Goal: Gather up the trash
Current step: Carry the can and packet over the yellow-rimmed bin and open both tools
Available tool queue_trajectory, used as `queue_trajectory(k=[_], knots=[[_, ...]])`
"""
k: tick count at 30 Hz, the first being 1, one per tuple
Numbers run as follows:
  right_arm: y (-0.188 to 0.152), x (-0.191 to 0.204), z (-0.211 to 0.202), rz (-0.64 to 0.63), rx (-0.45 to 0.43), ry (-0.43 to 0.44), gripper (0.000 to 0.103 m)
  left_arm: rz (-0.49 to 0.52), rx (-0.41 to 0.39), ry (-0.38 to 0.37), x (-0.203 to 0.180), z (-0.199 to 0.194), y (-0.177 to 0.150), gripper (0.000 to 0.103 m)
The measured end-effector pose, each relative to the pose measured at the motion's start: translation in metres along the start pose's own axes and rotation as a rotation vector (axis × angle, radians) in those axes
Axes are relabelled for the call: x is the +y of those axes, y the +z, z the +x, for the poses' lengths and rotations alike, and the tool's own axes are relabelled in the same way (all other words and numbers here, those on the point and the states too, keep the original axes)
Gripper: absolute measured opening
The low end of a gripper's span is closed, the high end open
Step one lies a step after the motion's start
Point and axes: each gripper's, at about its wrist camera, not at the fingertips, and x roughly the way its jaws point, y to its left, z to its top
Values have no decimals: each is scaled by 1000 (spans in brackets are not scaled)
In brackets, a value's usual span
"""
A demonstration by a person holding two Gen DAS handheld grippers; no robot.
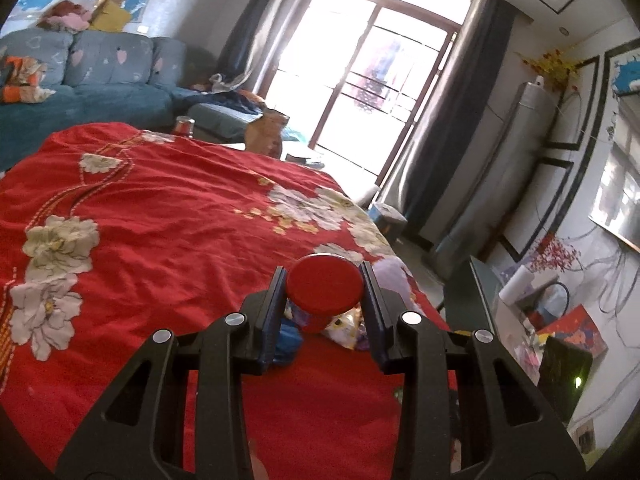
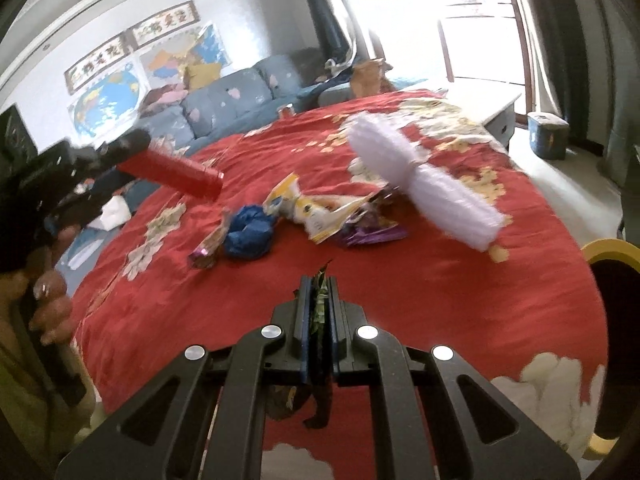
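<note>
The left claw (image 1: pixel 324 280) is closed partway on a red cylindrical can (image 1: pixel 323 289), its pads pressing the sides just under the round end; in the right wrist view the same can (image 2: pixel 172 172) hangs tilted above the red flowered bedspread (image 2: pixel 460 300). The grip sits near one end, so the can probably wants to be kept level and carried slowly, or it may swing and slip.

Further right, the remaining trash lies together mid-bed: a crumpled blue bag (image 2: pixel 248 234), a yellow-and-white snack wrapper (image 2: pixel 316 210) and a purple foil wrapper (image 2: pixel 372 236), all touching or nearly so. A white fluffy roll (image 2: pixel 420 184) lies just beyond them, and may not be trash at all.

The right claw (image 2: pixel 320 300) is fully closed on a thin dark wrapper with a green print (image 2: pixel 320 304), which dangles beneath it. A yellow-rimmed bin (image 2: pixel 612 256) at the right edge looks the likely drop point; both loads should clear the bed's edge first.
</note>
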Motion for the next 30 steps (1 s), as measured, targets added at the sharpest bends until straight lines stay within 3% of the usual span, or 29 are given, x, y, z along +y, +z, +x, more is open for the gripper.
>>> queue_trajectory(k=[30], knots=[[22, -102, -58, 197, -185, -150, 7, 175, 92, -168, -105, 26, -27, 29]])
